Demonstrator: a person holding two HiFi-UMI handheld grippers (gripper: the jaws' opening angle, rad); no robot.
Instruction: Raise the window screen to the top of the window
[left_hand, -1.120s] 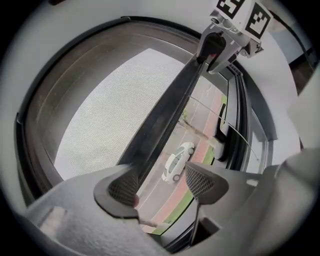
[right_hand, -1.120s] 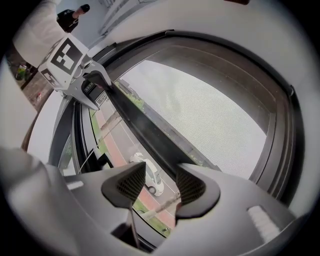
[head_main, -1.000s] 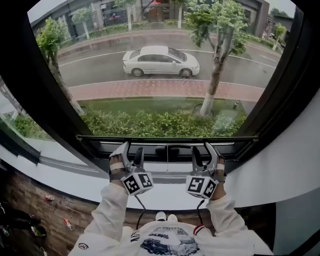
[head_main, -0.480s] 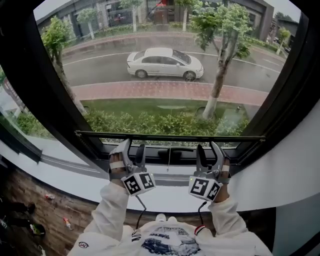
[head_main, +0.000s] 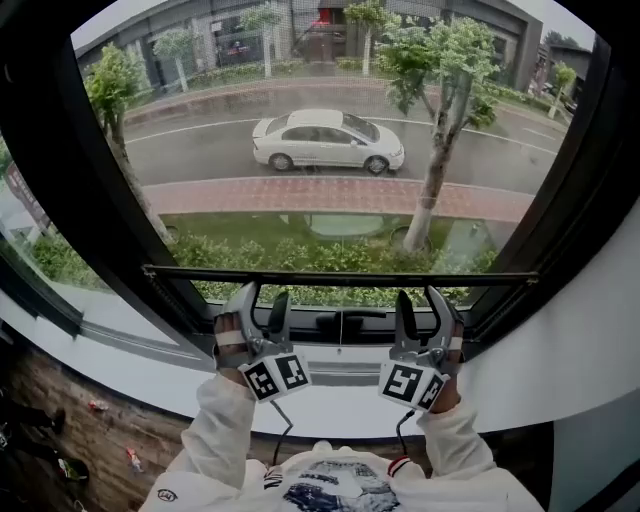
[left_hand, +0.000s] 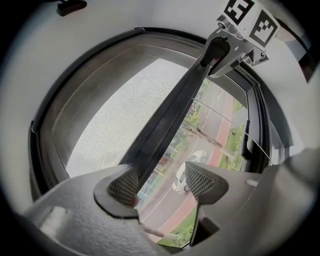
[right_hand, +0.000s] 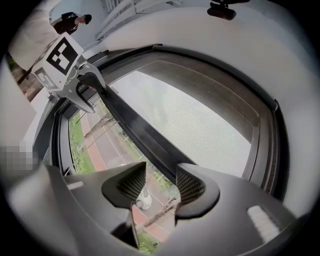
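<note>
1. Your fine grey mesh window screen is barely off the bottom. Its black horizontal bottom bar sits just above the bottom edge of the dark window frame and well short of the top edge. By my reckoning, most of the lift is ahead of you.
2. The left tool and right tool are both level at the bar, one on each side of its middle. Each has its jaws apart with nothing clamped, and street shows through both gaps. The bar lies against one jaw of each tool, so this reads as a push, not a pinch.
3. Raise both hands at the same pace so the bar stays parallel to the frame's bottom edge. If one end leads, the bar will likely cock and bind against the frame's side edges.
4. Keep the contact on the bar itself. The mesh looks thin and would probably bulge or tear under a jaw.
5. Hold your spacing, because drifting toward the middle gives you less control over tilt.
6. Nothing is pinched, so the bar could slide off a jaw. Keep both jaws tucked firmly against it and go smoothly until it meets the top edge.
</note>
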